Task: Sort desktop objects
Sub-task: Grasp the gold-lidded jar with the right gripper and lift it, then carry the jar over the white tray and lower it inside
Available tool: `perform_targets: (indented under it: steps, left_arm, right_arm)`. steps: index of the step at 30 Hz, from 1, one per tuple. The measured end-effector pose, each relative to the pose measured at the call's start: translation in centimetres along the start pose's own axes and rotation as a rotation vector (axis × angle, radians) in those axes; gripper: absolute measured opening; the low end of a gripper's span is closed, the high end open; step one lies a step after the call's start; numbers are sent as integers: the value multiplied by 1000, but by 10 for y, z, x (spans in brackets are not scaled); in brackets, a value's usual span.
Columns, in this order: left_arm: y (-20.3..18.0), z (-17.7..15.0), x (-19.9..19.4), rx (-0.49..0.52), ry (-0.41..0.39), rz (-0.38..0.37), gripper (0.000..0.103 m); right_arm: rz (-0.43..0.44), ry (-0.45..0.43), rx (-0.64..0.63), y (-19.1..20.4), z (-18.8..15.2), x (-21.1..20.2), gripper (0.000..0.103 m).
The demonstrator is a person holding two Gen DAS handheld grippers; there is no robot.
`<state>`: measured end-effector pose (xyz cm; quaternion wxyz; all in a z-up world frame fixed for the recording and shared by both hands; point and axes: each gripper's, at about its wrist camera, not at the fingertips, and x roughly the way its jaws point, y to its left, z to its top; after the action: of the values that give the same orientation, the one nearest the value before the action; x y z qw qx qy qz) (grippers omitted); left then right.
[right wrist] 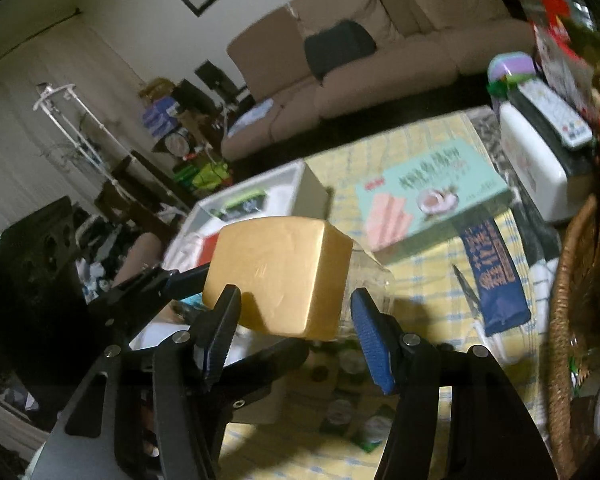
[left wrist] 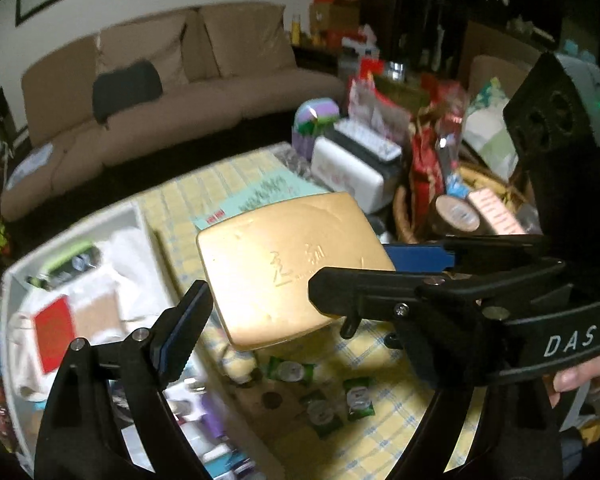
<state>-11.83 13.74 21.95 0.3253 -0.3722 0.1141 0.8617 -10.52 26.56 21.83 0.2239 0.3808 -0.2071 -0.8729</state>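
Observation:
A flat gold box [left wrist: 284,264] with embossed characters hangs in the air above the yellow checked tablecloth [left wrist: 380,440]. In the left wrist view my left gripper [left wrist: 292,308] spans its width: the left finger [left wrist: 188,320] presses on the box's left edge, while the other finger is hidden behind the right gripper. My right gripper [left wrist: 352,270] comes in from the right and pinches the box's thickness at its near right corner. In the right wrist view the gold box [right wrist: 276,276] sits between the right gripper [right wrist: 292,308] fingers, with the left gripper [right wrist: 252,312] holding it from the left.
A white compartment tray [left wrist: 140,216] with small items stands to the left. Several green candies [left wrist: 324,408] lie under the box. A mint wafer box [right wrist: 432,196], a blue pouch [right wrist: 496,276], scissors [right wrist: 468,288], a white case [right wrist: 540,168] and a wicker basket [right wrist: 568,300] crowd the right.

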Motion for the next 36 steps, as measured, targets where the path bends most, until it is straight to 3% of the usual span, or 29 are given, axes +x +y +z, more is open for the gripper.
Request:
perform_targets:
  steps: [6, 13, 19, 24, 30, 32, 36]
  left_arm:
    - [46, 3, -66, -30, -57, 79, 88]
    - [142, -27, -105, -132, -53, 172, 89]
    - [241, -54, -55, -275, 46, 174, 89]
    - [284, -54, -9, -262, 98, 212, 89]
    - [324, -42, 7, -347, 63, 145, 93]
    - [334, -52, 8, -395, 63, 91, 101]
    - [348, -73, 6, -485, 40, 7, 103]
  right_arm:
    - [72, -9, -57, 74, 18, 6, 60]
    - [186, 57, -22, 140, 29, 95, 61]
    - [198, 161, 97, 146, 33, 213, 61]
    - [216, 201, 169, 131, 48, 277, 60]
    - [193, 202, 196, 122, 83, 316, 74]
    - [182, 205, 194, 119, 84, 320, 84]
    - [191, 208, 231, 106, 77, 324, 94]
